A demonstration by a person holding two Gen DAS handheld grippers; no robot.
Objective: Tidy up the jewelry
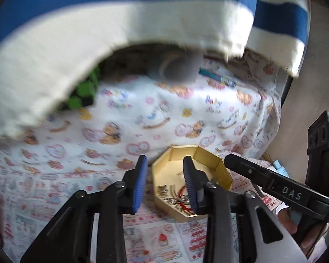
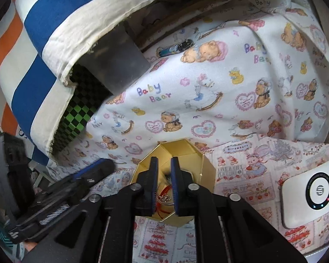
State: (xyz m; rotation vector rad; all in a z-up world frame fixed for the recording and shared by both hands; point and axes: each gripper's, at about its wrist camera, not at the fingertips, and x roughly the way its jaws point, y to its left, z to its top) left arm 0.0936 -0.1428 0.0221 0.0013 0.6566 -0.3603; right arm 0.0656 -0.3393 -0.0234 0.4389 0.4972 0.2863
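A gold octagonal box lies open on the printed cloth. Jewelry sits in it: silver pieces and a red cord. My left gripper is open and empty, just above the box's near left edge. The box also shows in the right wrist view. My right gripper hovers over the box with its jaws a narrow gap apart and nothing between them; silver jewelry and red cord show below. The right gripper's finger reaches in from the right in the left wrist view.
A blue, white and orange striped cloth hangs over a dark box and a green checkered thing at the back left. A pen-like item lies on the bear-print cloth. A white device sits at the right.
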